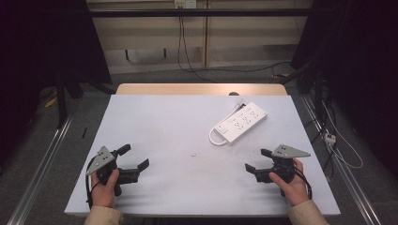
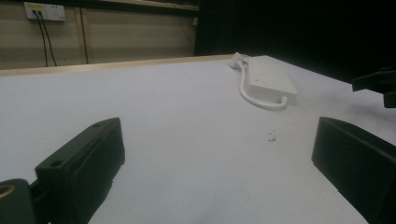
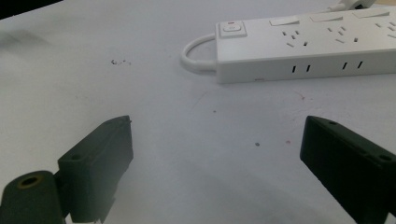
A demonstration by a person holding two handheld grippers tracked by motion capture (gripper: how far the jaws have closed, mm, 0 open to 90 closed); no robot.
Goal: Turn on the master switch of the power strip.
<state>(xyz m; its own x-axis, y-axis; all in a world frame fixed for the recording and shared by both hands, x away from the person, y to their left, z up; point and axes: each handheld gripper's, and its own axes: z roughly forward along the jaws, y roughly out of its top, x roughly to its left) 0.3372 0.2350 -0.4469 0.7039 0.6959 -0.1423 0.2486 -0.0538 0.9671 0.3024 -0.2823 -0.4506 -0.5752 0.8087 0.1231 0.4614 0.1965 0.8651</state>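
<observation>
One power strip (image 1: 239,123), white, cord looped, lying flat on tabletop (image 1: 164,122), right of centre. Two hand-held grippers: left (image 1: 133,157) and right (image 1: 256,159), both jaws wide, empty, well apart from strip.

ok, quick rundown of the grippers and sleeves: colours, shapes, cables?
Both are black two-jaw units. The left gripper and right gripper each carry a grey three-cornered plate on top, dotted with small holes. The jaws are blocky, flat-faced black pads with small round holes, seen close in the gripper views. A black cable loops from each near the wrist. The sleeves are beige.
</observation>
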